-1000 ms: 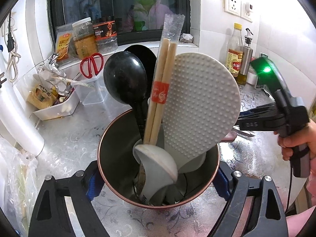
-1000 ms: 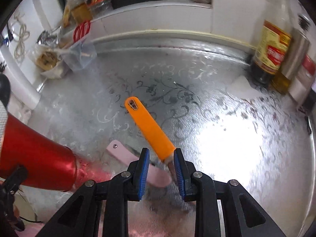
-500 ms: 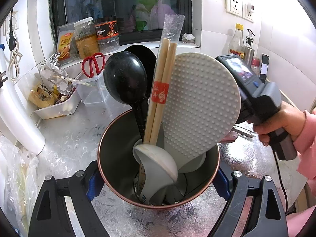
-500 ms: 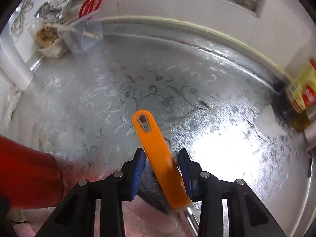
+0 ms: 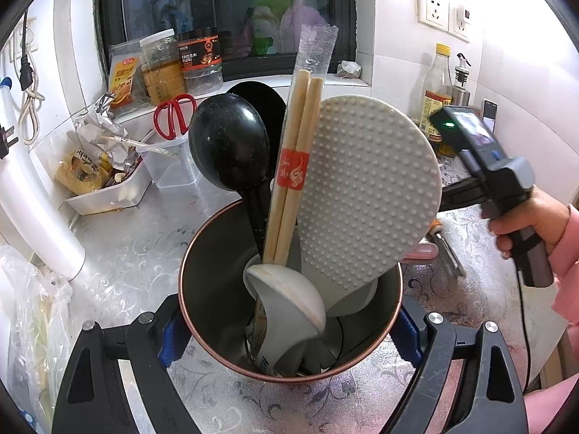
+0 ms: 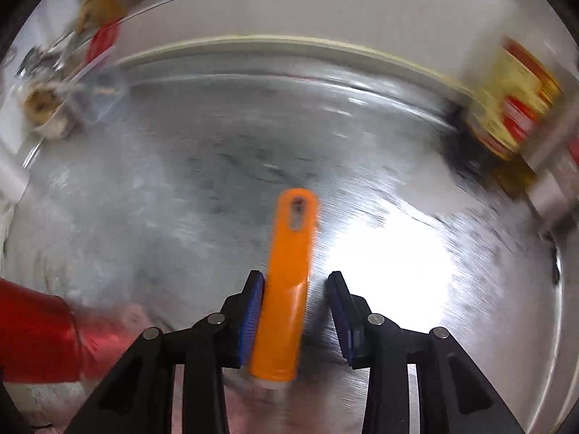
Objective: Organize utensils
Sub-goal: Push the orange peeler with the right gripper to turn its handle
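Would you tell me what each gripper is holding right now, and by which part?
The left gripper clamps the utensil cup by its sides. The right gripper straddles the orange handle, jaws apart, not gripping.

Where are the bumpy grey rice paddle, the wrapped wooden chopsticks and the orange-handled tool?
Bumpy grey rice paddle (image 5: pixel 369 195), left wrist view, middle of its dotted blade.
Wrapped wooden chopsticks (image 5: pixel 294 171), left wrist view, on the red label.
Orange-handled tool (image 6: pixel 286 282), right wrist view, mid-handle.

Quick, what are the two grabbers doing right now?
Left gripper: shut on the cup, holding it by both sides.
Right gripper: open around the orange handle; only one pad is near it, nothing gripped.
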`<state>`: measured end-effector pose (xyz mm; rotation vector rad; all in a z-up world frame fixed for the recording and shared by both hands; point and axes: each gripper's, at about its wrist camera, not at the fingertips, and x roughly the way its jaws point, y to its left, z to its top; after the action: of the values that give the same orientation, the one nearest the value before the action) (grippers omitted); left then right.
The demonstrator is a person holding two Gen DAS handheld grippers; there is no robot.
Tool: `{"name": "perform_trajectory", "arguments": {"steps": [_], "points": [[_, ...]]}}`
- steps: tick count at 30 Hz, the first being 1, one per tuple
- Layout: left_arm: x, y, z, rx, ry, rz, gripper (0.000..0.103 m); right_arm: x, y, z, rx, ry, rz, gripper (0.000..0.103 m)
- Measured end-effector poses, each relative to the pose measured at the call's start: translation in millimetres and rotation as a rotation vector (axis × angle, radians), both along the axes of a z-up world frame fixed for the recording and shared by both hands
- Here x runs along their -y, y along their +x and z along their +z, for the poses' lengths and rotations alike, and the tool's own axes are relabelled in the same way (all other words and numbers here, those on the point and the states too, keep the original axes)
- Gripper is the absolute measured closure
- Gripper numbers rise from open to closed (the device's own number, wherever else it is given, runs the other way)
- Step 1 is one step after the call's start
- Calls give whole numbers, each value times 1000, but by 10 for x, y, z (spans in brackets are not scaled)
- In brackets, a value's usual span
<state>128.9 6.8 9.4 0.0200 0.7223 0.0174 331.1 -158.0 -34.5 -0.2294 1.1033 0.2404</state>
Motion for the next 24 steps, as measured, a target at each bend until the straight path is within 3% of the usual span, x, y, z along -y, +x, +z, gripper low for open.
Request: {"name": "perform_trajectory", "arguments": {"steps": [4,12,17,24], "points": [[3,0,-2,-1,-2,1,13,397,-58,24,-15,8,-97,61],[-4,0,-5,-1,-4,2,13,842,-424,58,-41,15,-156,61],[-32,10,-20,-8,-16,0,13,1161,-798,204,3,62,-214,61],[-40,43,-40,-19,-19,-1,13,1230,-1244,81,-46,-62,-203,59]]}}
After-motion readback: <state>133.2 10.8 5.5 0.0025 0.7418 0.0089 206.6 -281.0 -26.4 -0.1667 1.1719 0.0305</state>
